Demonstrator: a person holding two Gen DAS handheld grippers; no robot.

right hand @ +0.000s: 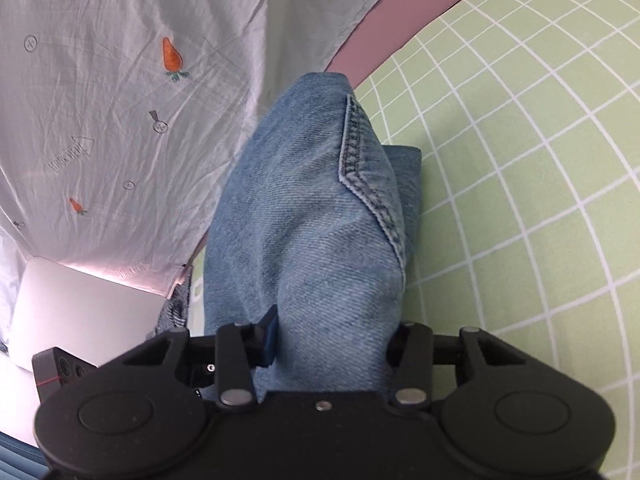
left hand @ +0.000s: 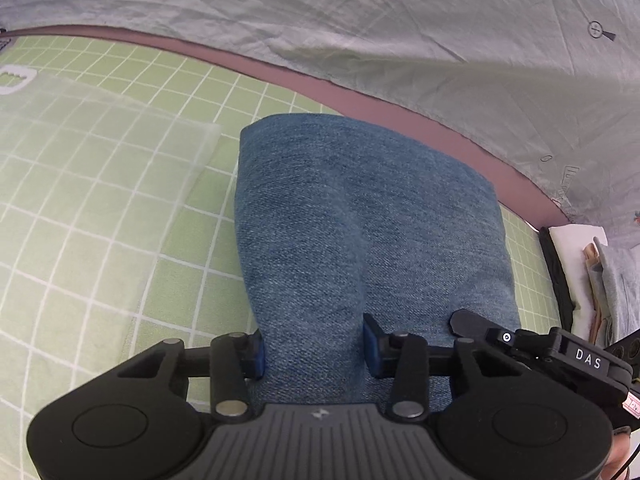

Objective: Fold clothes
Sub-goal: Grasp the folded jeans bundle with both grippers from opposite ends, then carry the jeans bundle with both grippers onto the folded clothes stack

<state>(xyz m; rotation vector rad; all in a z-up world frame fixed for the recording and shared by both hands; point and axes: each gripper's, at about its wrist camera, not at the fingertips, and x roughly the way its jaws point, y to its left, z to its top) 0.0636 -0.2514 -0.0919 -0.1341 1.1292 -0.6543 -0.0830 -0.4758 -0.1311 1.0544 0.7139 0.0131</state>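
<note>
Both grippers clamped on folded jeans (left hand: 360, 220), lying on green grid mat (left hand: 120, 200).

Left gripper (left hand: 314, 350) and right gripper (right hand: 330, 340): jaws pinched on thick denim bundle. Keep both grips level, edges aligned, so layers don't slip. Coarse twill, stitched pocket seam (right hand: 356, 160); wrinkled carrot-print sheet (right hand: 120, 100) behind.

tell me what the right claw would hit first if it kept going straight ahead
The jeans: denim already sits bunched between the right claw pads and fills the line ahead. Beyond them lies the pale sheet, though depth is hard to judge.
</note>
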